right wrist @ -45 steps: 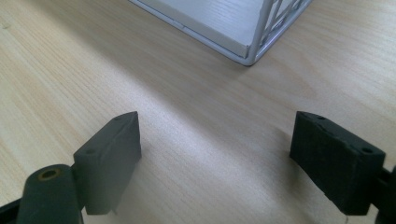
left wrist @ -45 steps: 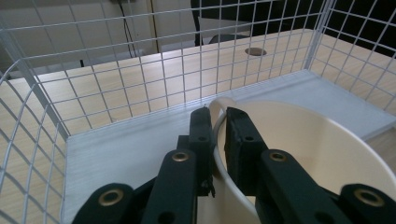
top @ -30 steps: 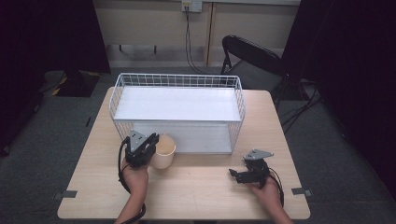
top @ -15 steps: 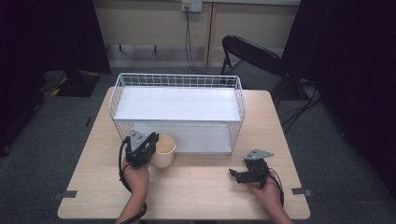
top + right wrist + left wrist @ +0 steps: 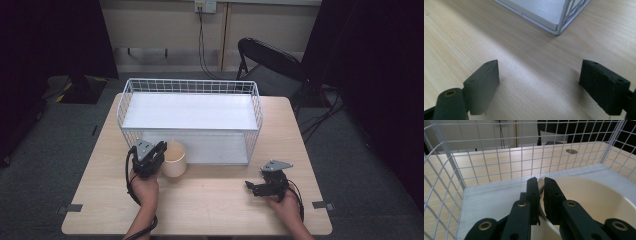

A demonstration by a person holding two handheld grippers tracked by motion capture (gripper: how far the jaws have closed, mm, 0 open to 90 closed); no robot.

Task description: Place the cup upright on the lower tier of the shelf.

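Dark curtains and a black folding chair (image 5: pixel 270 62) stand behind a light wooden tabletop (image 5: pixel 210 200) at frame centre. At the lower left of centre in the high view, a cream round plastic cup (image 5: pixel 175 159) stands upright on the tabletop, touching the open front edge of a white wire basket with a white shelf board (image 5: pixel 190 112). The left gripper (image 5: pixel 152 152) pinches the cup's near wall: in the left gripper view its fingers (image 5: pixel 533 192) are pressed against the rim, one outside and one inside the cup (image 5: pixel 584 195). The right gripper (image 5: pixel 255 187) rests on the tabletop at the lower right, well apart from the cup; its fingers (image 5: pixel 484 82) are spread wide over bare wood, near the basket's corner (image 5: pixel 559 27).
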